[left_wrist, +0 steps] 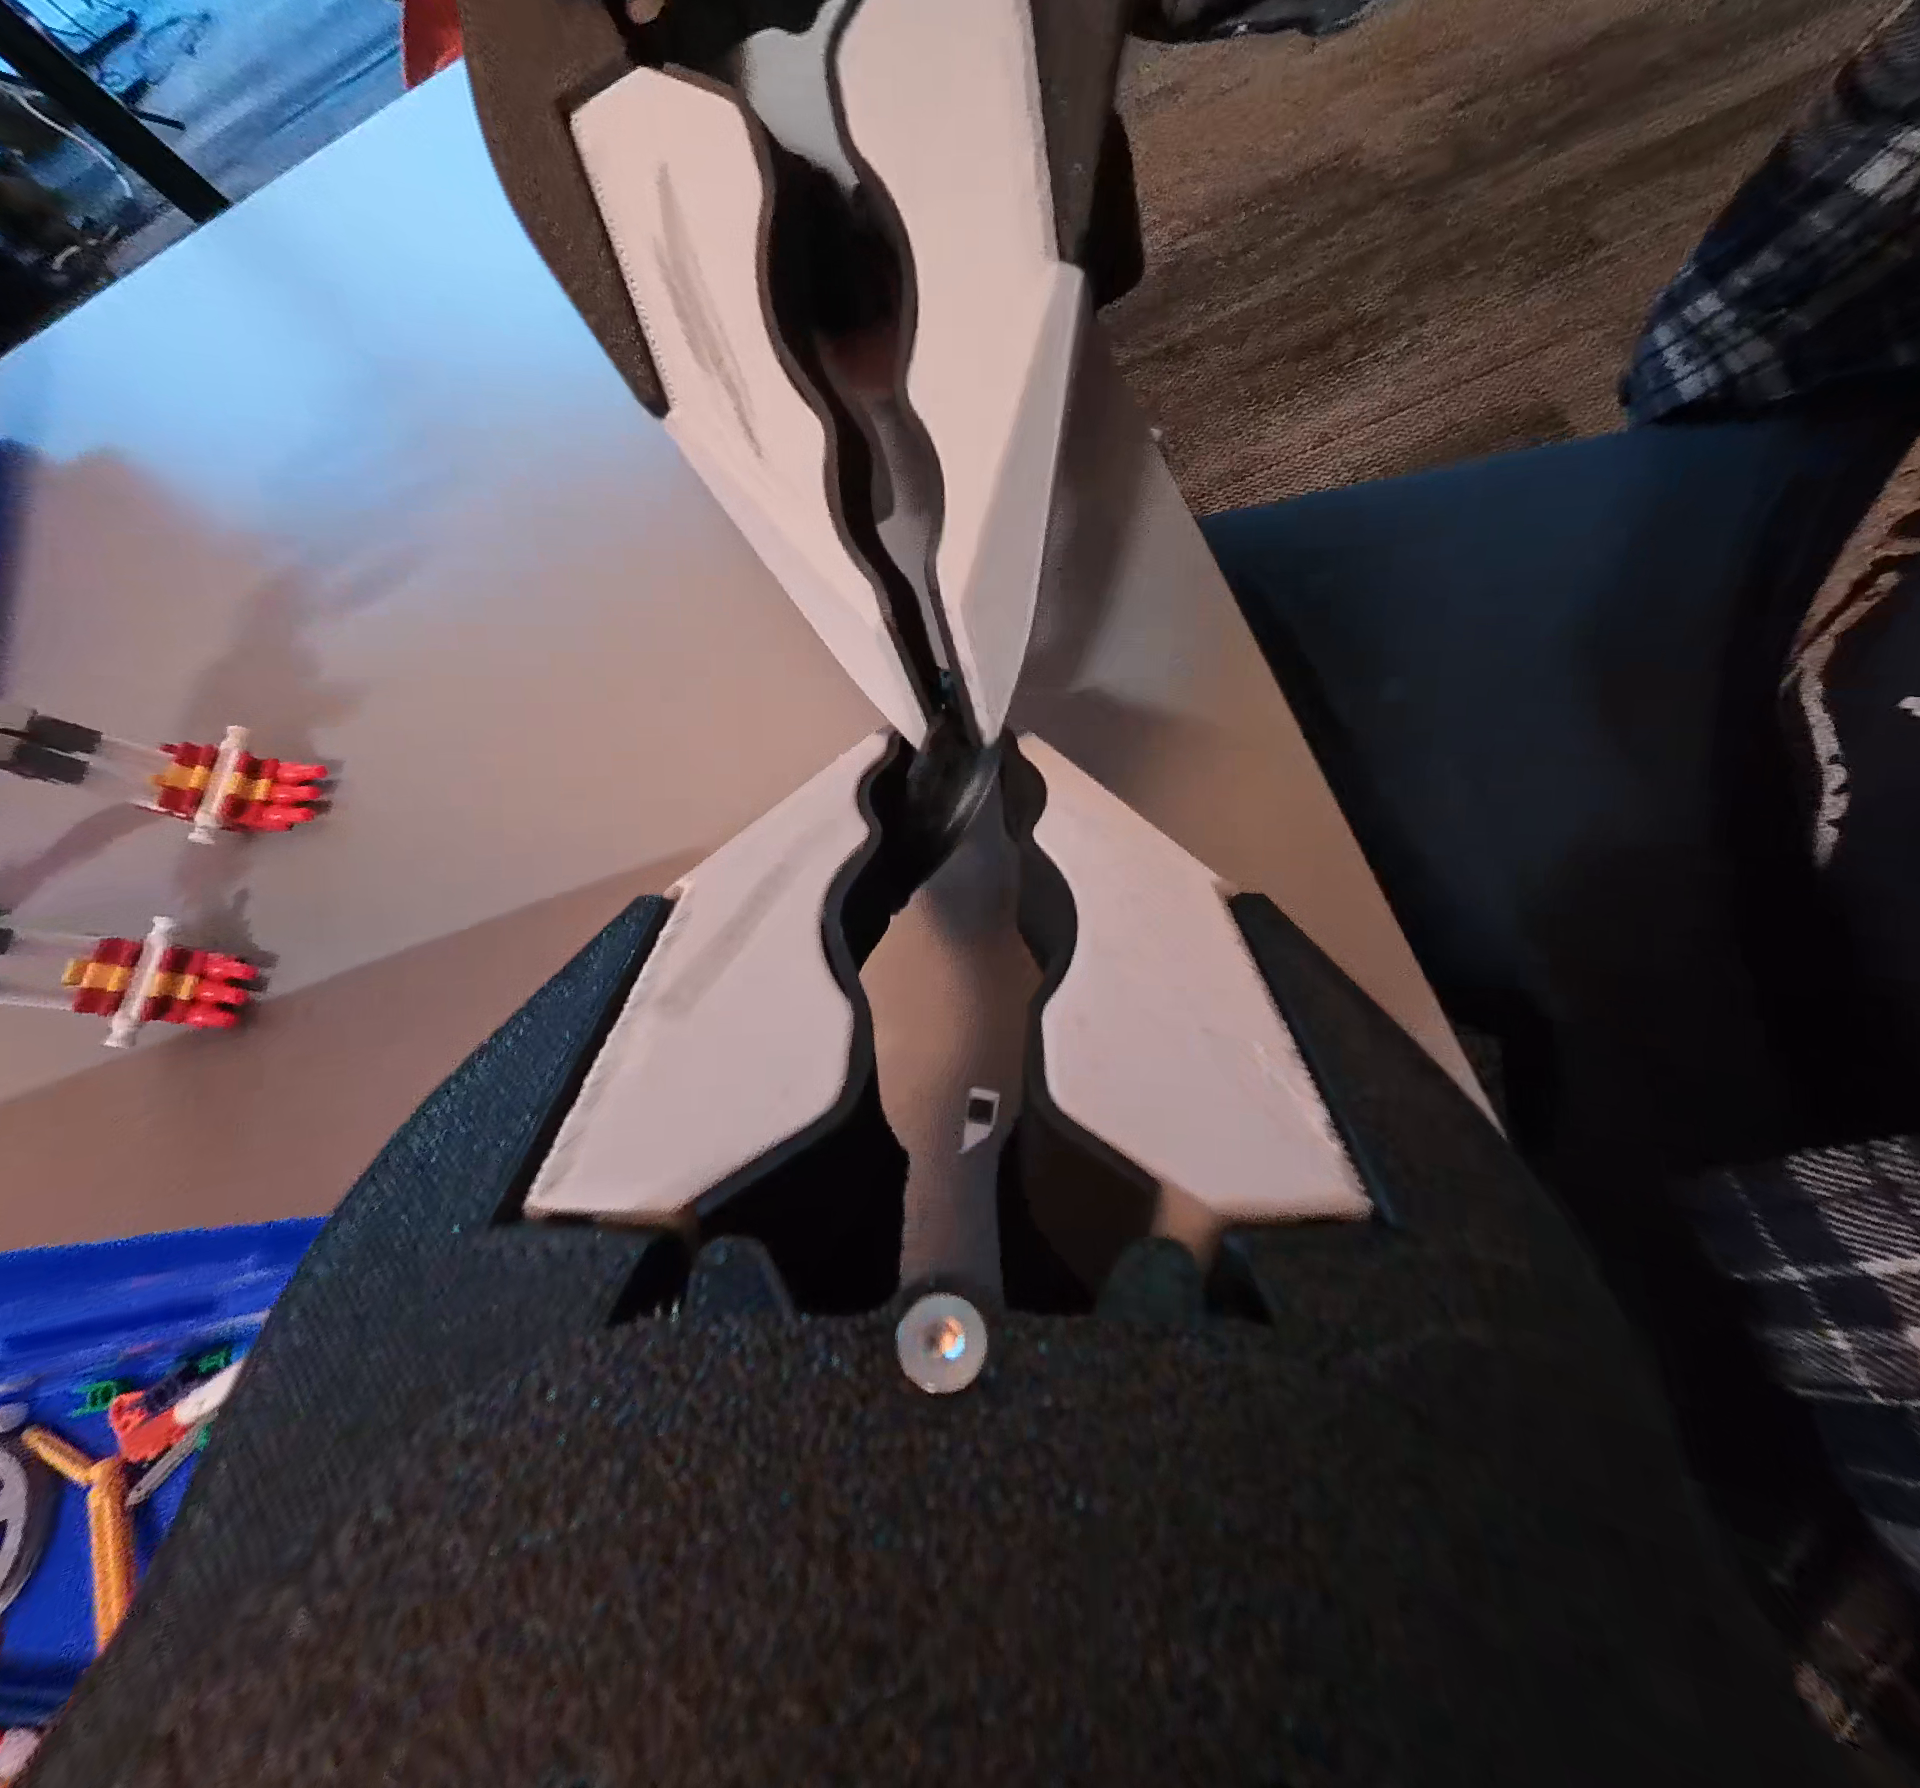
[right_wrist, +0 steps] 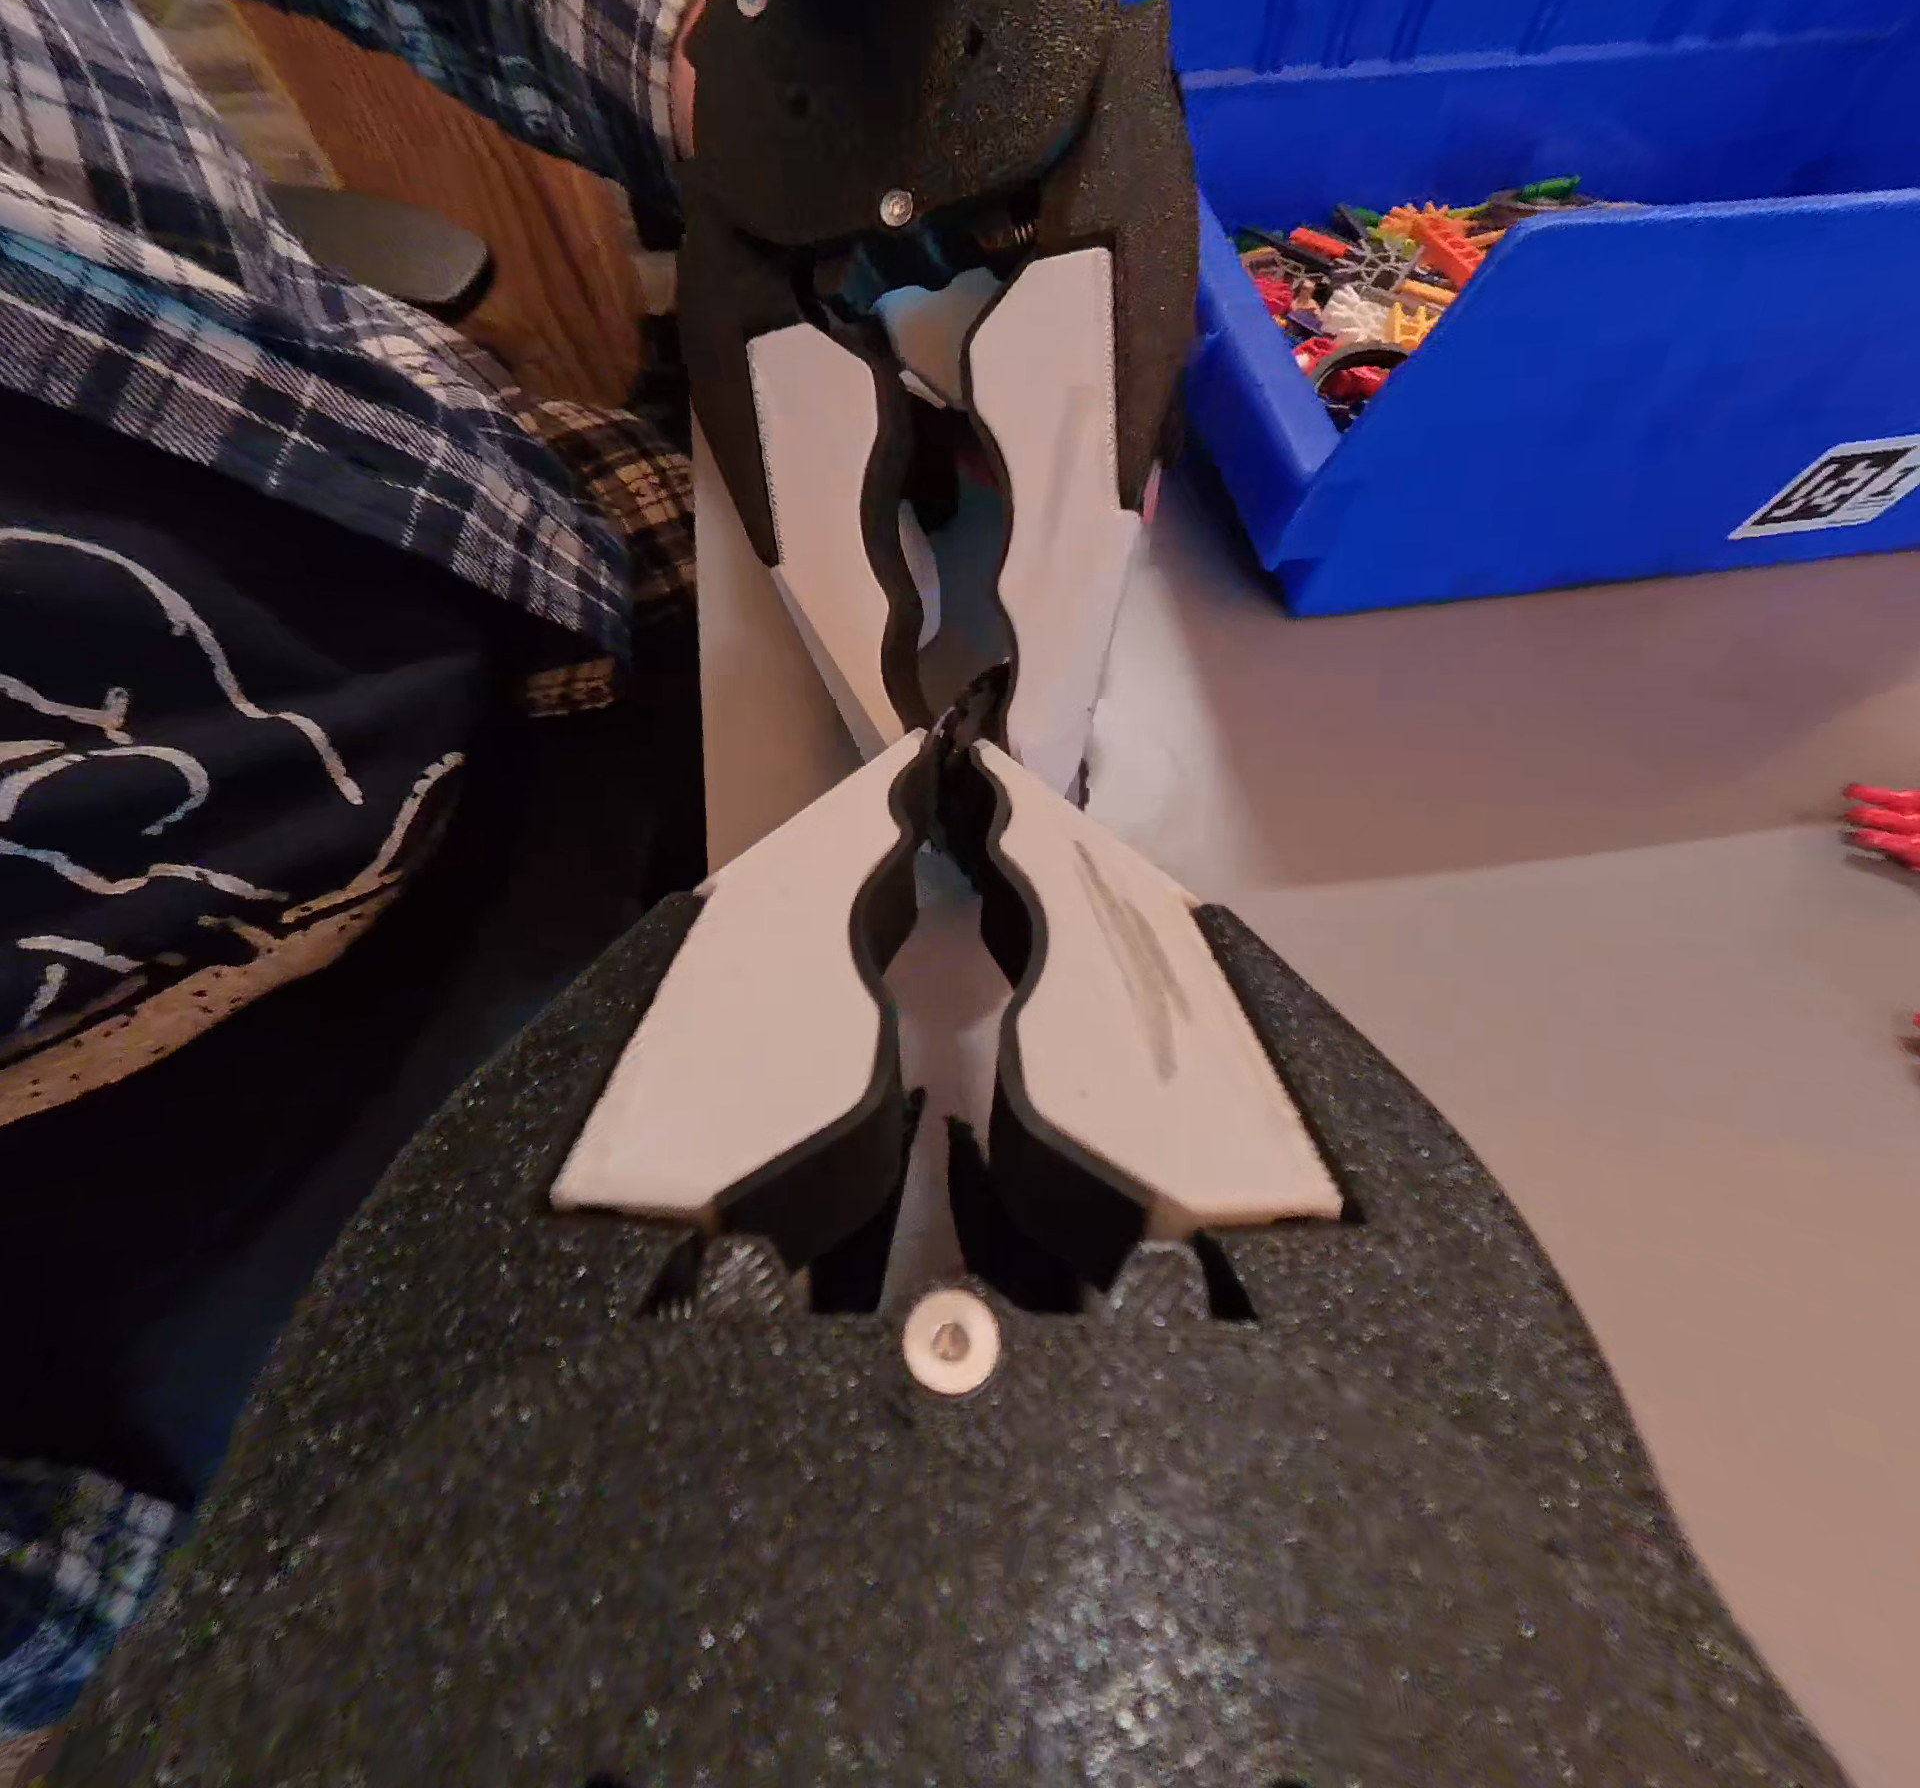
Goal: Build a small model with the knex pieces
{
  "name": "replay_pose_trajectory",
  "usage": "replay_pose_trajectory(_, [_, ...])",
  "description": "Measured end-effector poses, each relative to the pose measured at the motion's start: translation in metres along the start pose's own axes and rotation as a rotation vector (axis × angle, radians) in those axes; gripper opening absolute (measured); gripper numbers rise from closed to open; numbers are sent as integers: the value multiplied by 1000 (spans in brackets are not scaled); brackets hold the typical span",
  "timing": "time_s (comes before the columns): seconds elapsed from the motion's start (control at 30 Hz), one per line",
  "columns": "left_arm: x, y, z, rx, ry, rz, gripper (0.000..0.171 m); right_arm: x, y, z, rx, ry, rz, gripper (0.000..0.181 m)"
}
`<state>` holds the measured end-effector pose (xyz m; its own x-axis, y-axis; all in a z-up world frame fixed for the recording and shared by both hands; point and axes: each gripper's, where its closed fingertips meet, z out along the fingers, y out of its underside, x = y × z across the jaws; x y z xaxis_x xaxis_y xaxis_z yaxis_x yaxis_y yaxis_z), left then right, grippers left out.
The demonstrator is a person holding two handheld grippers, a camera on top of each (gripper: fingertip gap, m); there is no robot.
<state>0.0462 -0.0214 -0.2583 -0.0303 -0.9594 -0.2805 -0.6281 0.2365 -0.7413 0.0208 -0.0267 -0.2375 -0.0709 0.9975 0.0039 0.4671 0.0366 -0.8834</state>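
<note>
Left gripper (left_wrist: 951, 782) fingers clamped on black ring (left_wrist: 951, 803); right gripper (right_wrist: 951, 762) fingers clamp ring's opposite edge, tip-to-tip.

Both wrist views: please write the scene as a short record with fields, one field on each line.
left gripper: shut on a small black part, tip to tip with the right gripper
right gripper: shut on the same small black part
table: light, smooth top
red and yellow assemblies: two, lying on the table, away from both grippers
blue bin: on the table, holds mixed colourful building pieces
person: plaid sleeve close behind the grippers
</note>
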Motion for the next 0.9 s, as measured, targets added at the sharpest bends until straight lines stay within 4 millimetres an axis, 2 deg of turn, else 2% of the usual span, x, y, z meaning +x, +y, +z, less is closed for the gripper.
replay_pose_trajectory(0.37, [0,-7,-6,76,-30,15,10,-3,-8,-5,59,-120,83,2])
replay_pose_trajectory(0.53, [7,-8,-3,108,16,-6,8,-8,-6,-5,44,-141,47,1])
replay_pose_trajectory(0.9, [4,-6,1,85,87,-109,7,-3,-5,-5,34,26,-87,0])
